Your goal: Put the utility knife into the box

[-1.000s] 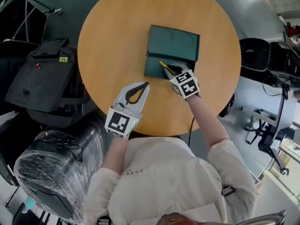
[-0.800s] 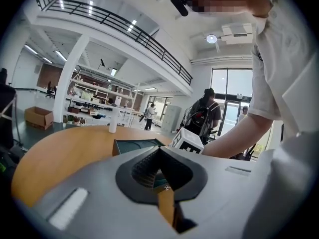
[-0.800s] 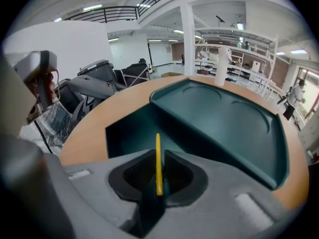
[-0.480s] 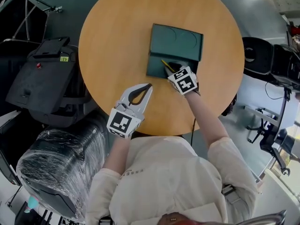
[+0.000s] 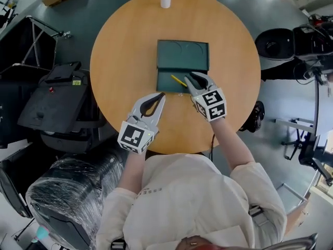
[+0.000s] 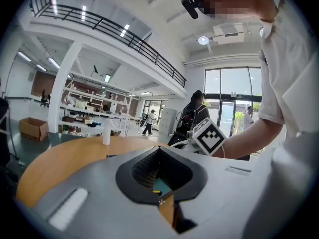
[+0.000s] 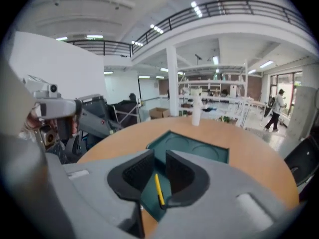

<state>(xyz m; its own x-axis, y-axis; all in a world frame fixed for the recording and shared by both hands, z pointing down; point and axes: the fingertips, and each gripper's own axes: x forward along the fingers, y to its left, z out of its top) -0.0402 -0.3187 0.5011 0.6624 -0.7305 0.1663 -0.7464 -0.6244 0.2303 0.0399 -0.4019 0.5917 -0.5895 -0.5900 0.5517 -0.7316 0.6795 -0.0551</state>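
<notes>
Only the small yellow sticker [image 5: 77, 82] on the black case [image 5: 52, 100] off the table bore print, too small to read. Slim yellow utility knife [image 5: 179, 80] lay diagonally in the near half of the open dark-green box [image 5: 182, 53], mid round wooden tabletop [image 5: 125, 46]. Right gripper [image 5: 195, 77] sat over the box's near-right corner, jaws slightly spread, empty. Left gripper [image 5: 162, 94] sat toward the tabletop's near edge, jaws pressed together, empty.

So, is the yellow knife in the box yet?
In: the knife lies on the open box's green floor, free of the right gripper's parted jaws.
</notes>
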